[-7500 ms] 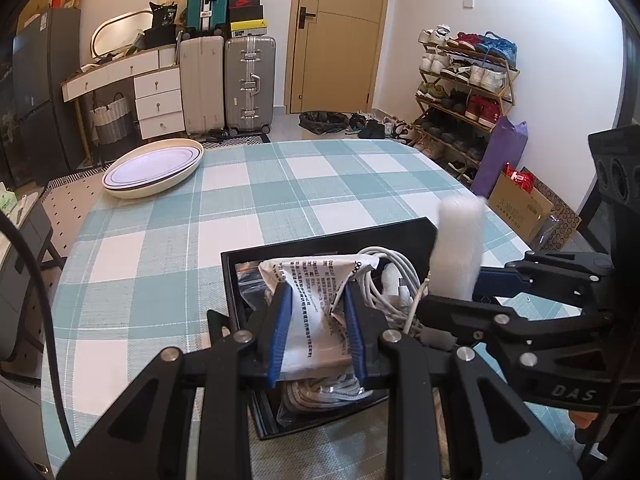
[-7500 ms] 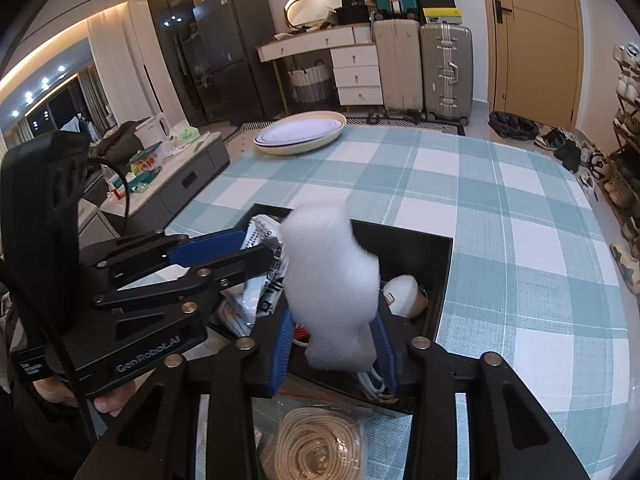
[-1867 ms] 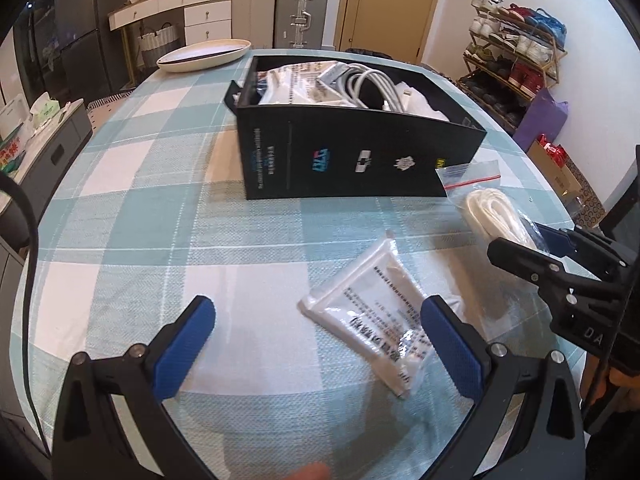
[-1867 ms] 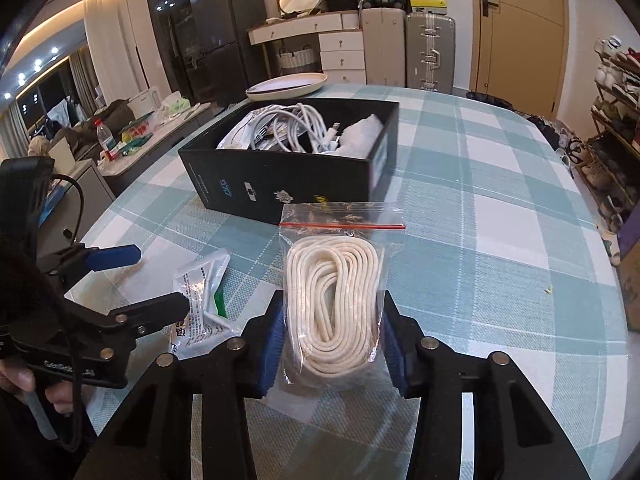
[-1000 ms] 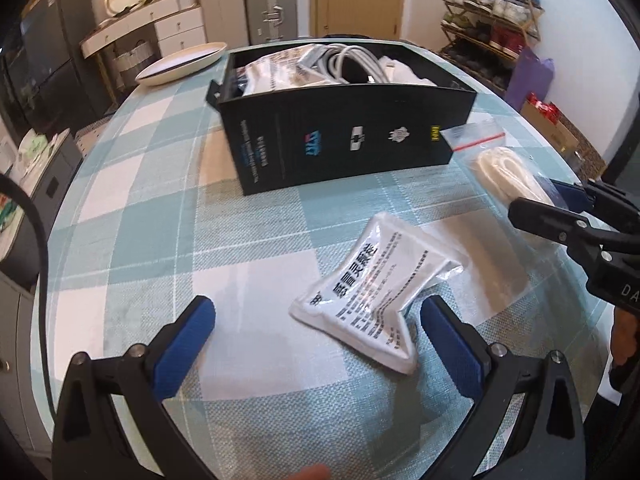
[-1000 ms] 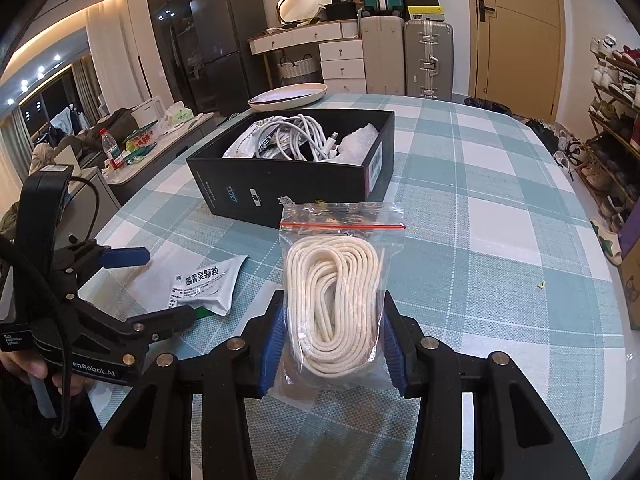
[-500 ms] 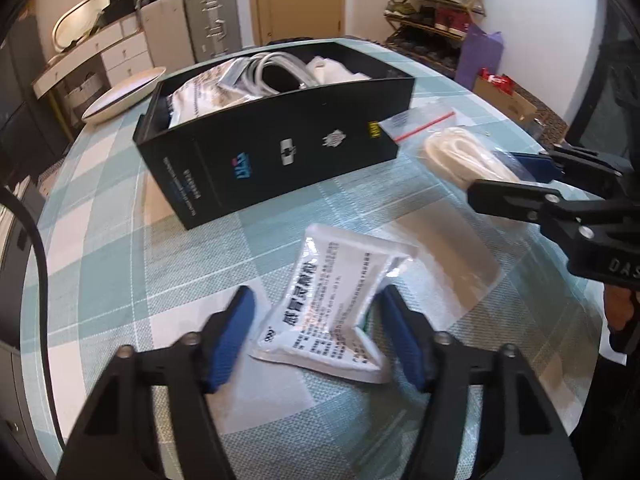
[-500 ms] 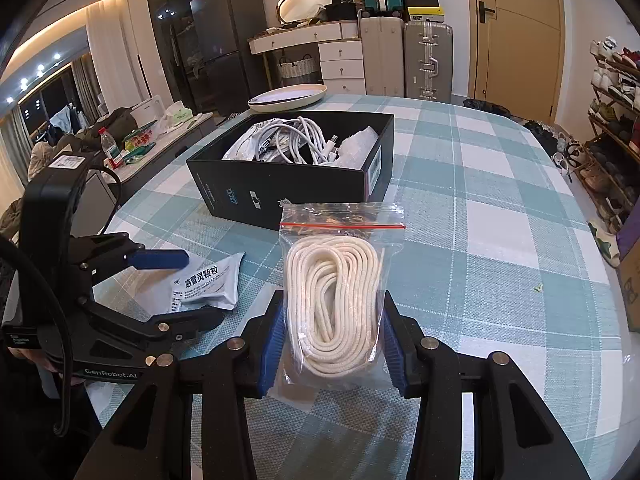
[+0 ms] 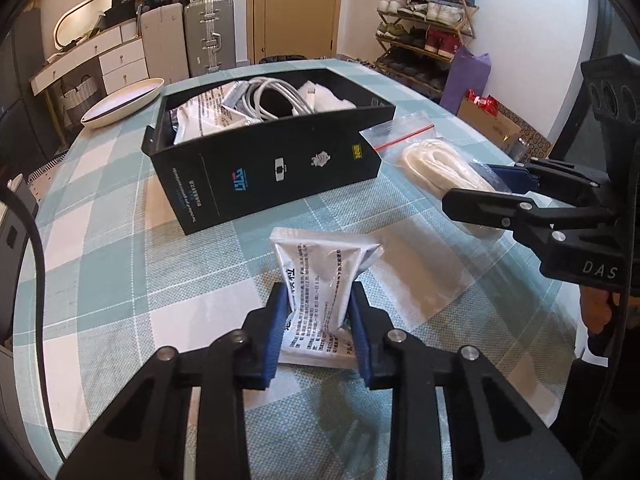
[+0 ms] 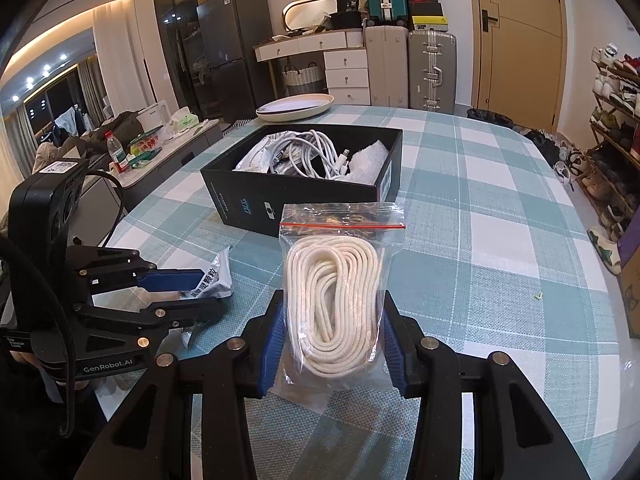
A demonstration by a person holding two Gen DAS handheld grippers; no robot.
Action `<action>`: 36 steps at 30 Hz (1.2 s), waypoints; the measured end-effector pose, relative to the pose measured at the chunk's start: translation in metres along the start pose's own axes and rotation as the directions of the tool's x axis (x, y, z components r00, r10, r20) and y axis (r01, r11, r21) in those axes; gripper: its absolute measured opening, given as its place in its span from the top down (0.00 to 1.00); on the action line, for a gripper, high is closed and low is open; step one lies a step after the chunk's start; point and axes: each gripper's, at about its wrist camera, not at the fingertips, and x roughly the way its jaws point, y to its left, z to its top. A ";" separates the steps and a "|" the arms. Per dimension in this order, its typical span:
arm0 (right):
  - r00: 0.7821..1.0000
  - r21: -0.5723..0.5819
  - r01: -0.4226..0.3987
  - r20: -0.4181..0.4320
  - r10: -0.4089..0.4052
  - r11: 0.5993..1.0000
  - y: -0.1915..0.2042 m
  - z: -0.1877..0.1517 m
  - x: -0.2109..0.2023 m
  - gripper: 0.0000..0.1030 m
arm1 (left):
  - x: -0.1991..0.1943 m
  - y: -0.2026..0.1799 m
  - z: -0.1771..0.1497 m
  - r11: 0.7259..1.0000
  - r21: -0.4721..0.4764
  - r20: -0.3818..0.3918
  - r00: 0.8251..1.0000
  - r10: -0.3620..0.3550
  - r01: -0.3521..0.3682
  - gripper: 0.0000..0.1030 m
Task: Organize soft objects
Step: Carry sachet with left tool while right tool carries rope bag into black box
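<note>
Since a second ago: left gripper [image 9: 320,320] jaws just closing from wide open, blue pads now pinching printed white sachet [image 9: 324,280], crumpled between them. Right gripper [image 10: 330,336] unchanged, part-closed on zip bag of white rope [image 10: 336,300]. Both items on checked tablecloth [image 10: 500,240], just in front of black box [image 9: 276,164]. Step judged: pick-up done. Next: lift over near wall, release inside. Box already crowded with white cables [image 10: 308,152]; cream dish [image 10: 296,106] beyond box, clear of path.
</note>
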 end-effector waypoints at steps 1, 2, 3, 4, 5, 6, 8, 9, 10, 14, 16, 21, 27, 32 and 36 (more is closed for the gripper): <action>1.000 -0.001 -0.001 0.006 0.001 1.000 0.001 0.000 -0.002 0.57 | -0.003 0.000 0.000 1.000 -0.004 0.008 1.000 -0.002 0.002 0.72; 1.000 -0.002 -0.002 0.010 0.002 1.000 0.002 0.001 -0.004 0.57 | -0.007 0.001 0.000 1.000 -0.008 0.017 1.000 -0.003 0.003 0.72; 1.000 -0.002 -0.002 0.016 0.002 1.000 0.003 0.001 -0.006 0.57 | -0.010 0.001 0.001 1.000 -0.012 0.026 1.000 0.000 0.000 0.72; 1.000 -0.003 -0.003 0.023 0.003 1.000 0.004 0.002 -0.008 0.57 | -0.013 0.002 0.002 1.000 -0.017 0.038 0.999 0.002 -0.001 0.72; 1.000 -0.003 -0.006 0.031 0.006 1.000 0.004 0.003 -0.011 0.57 | -0.017 0.003 0.003 1.000 -0.022 0.049 0.999 0.002 -0.001 0.72; 0.999 -0.002 -0.011 0.039 0.011 1.000 0.005 0.004 -0.013 0.57 | -0.021 0.005 0.004 1.000 -0.026 0.059 0.998 0.003 -0.002 0.72; 0.999 -0.004 -0.011 0.053 0.011 1.000 0.007 0.006 -0.017 0.57 | -0.028 0.008 0.007 0.999 -0.035 0.081 0.997 0.012 -0.009 0.72; 0.998 -0.006 -0.013 0.059 0.013 1.000 0.008 0.008 -0.019 0.57 | -0.032 0.010 0.009 0.999 -0.041 0.094 0.995 0.017 -0.013 0.72; 0.998 -0.007 -0.016 0.065 0.016 1.000 0.009 0.009 -0.021 0.57 | -0.035 0.011 0.011 0.999 -0.047 0.103 0.994 0.020 -0.015 0.72; 0.995 -0.008 -0.025 0.092 0.026 1.000 0.012 0.018 -0.028 0.57 | -0.049 0.019 0.023 0.997 -0.065 0.145 0.989 0.039 -0.029 0.72; 0.994 -0.009 -0.030 0.100 0.031 1.000 0.013 0.024 -0.029 0.57 | -0.053 0.022 0.028 0.997 -0.071 0.162 0.986 0.049 -0.038 0.72; 0.991 -0.017 -0.038 0.125 0.039 0.999 0.016 0.037 -0.031 0.57 | -0.060 0.031 0.045 0.994 -0.084 0.191 0.978 0.080 -0.064 0.72; 0.987 -0.018 -0.041 0.154 0.043 0.999 0.016 0.054 -0.033 0.57 | -0.062 0.032 0.062 0.992 -0.090 0.225 0.969 0.103 -0.085 0.72; 0.985 -0.018 -0.043 0.168 0.045 0.999 0.013 0.068 -0.029 0.57 | -0.061 0.033 0.074 0.992 -0.094 0.239 0.965 0.110 -0.090 0.72; 0.984 -0.012 -0.041 0.171 0.042 0.999 0.012 0.075 -0.026 0.57 | -0.056 0.036 0.085 0.991 -0.093 0.242 0.963 0.117 -0.097 0.72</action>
